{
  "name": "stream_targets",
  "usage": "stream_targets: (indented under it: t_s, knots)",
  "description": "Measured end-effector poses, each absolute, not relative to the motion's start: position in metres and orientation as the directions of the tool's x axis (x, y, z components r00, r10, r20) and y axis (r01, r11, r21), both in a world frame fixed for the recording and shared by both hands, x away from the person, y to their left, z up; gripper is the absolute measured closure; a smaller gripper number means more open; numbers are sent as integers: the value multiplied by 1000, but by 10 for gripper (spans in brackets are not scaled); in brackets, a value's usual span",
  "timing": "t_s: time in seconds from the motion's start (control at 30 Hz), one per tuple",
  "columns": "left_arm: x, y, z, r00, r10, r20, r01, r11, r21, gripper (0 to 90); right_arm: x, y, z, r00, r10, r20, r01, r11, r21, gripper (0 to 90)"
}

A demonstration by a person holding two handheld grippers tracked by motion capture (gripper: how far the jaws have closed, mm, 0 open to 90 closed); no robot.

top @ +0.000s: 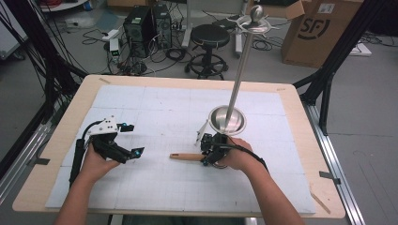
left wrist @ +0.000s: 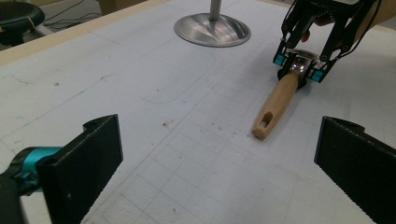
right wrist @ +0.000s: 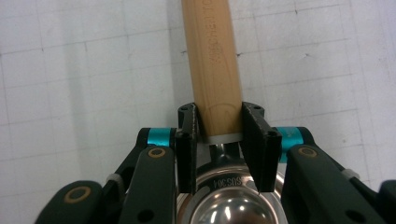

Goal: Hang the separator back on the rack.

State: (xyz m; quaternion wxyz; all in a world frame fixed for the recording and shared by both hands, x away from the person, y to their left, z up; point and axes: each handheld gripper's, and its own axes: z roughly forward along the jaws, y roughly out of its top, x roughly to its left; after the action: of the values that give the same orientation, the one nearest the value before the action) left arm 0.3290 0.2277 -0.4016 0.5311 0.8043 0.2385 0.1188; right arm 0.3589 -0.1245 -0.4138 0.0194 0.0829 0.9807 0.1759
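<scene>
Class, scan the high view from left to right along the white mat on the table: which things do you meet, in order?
left gripper → free end of the wooden handle → right gripper, closed on that handle, with the steel stand's round base just behind it.

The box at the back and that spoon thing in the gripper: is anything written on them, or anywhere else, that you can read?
"SF": printed on the cardboard box on the floor behind the table.
"SUS304": stamped on the steel bowl of the utensil, seen in the right gripper view.
Engraved lettering runs along the wooden handle; too faint to read.
The white label on the box is too small to read.
</scene>
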Motion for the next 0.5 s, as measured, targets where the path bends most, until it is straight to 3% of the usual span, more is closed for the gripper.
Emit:
stream_targets:
  t_s: [0.33,0.5]
  knots:
    - [329,229,-401,856,514,-62,256,-315,914,17,358,-126,-413,-979,204,1,191,913,361,692]
    - [329,230,-400,854,516,-64,256,-310,916,17,356,-129,-402,-977,212,-9,187,884,429,692]
